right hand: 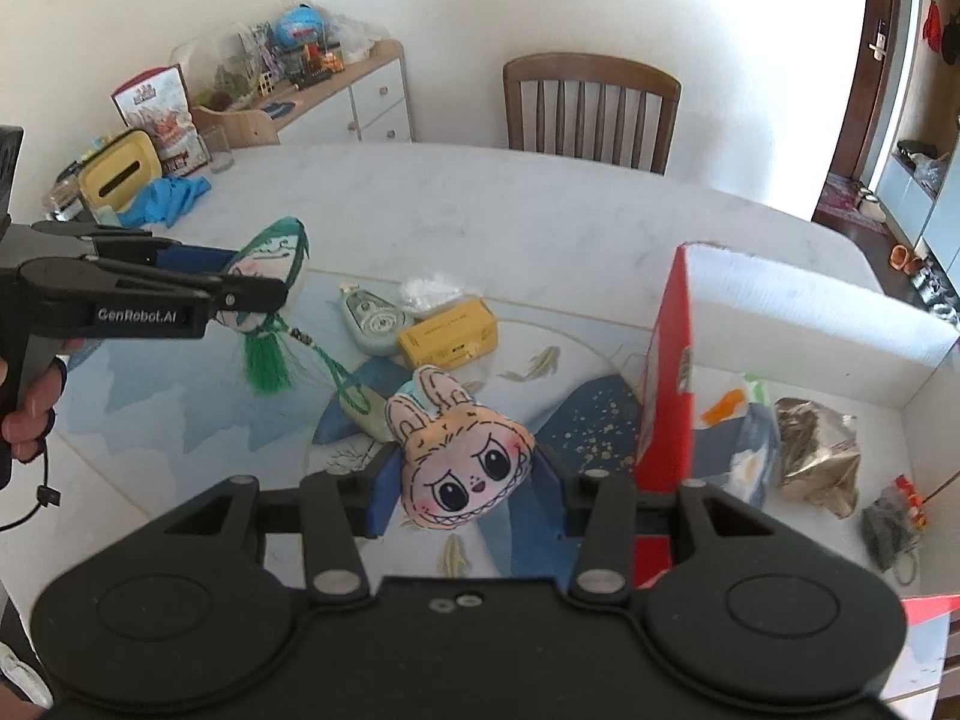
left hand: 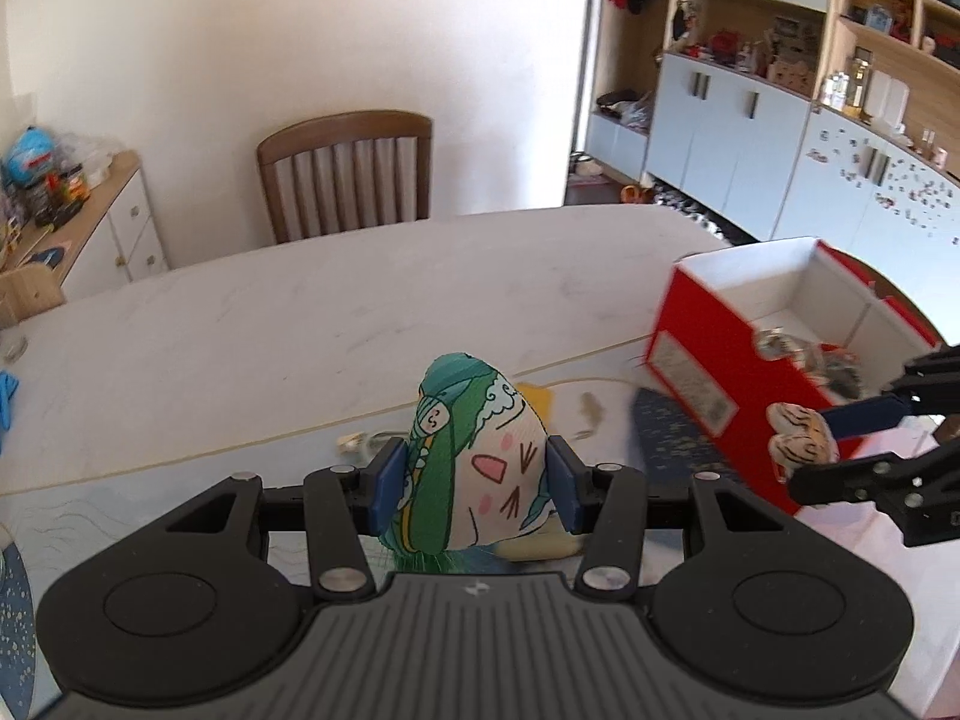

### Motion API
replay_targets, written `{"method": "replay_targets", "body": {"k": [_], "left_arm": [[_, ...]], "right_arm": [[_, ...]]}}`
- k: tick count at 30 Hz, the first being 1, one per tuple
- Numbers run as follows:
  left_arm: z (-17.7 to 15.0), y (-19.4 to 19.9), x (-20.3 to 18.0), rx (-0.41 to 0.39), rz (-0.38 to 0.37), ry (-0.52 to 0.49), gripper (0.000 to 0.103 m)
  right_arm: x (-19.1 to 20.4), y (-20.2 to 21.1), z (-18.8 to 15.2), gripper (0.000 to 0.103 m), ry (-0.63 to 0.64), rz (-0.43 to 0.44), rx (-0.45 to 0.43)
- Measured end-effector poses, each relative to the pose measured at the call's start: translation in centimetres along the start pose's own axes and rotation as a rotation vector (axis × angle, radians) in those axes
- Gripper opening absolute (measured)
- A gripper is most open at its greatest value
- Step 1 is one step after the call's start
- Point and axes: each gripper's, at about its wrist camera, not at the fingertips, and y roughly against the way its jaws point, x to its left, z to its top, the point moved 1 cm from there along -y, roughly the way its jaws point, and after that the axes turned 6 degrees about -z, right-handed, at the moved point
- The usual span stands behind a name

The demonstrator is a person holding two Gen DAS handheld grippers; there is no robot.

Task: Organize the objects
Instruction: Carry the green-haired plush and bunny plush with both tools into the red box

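Toys are in both grippers, and the red box (right hand: 669,372) sits off to the right side of the table (left hand: 300,312). The right gripper (right hand: 462,480) is much nearer to the box: the box wall stands just beside its right finger, and the open top is a little farther right. Its blue pads are pressed on the two sides of the bunny toy (right hand: 459,456), which is up off the mat with its ears pointing away from the hand. The left gripper (left hand: 477,480) is farther from the box, with the other gripper between them. Its pads are squeezed on the green-haired doll pillow (left hand: 474,456), with the pointed end sticking out ahead and a green tassel hanging down below. Both grippers tip down toward the table. I think the bunny should go into the box first, with a short move to the right. A yellow case (right hand: 449,333) and a tape holder (right hand: 372,324) lie on the mat.
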Motion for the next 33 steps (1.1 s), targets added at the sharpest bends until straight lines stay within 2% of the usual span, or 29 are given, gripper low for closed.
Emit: {"method": "replay_targets", "body": {"k": [11,24,33], "left_arm": [[3.1,0.7,-7.1,-0.033,-0.067,-0.038,0.048],[6.9,-2.6,-16.6,-0.039,-0.140,-0.091,0.049],[9.2,-5.5,-22.3,-0.040,-0.178,-0.128,0.049]], "right_arm": [[-4.8,2.7,-0.2,0.045,-0.002,-0.018,-0.024],[-13.5,5.4,-1.7,0.045,-0.019,-0.075,-0.057],[-18.9,5.5,-2.8,0.045,-0.034,-0.110,-0.053]]}}
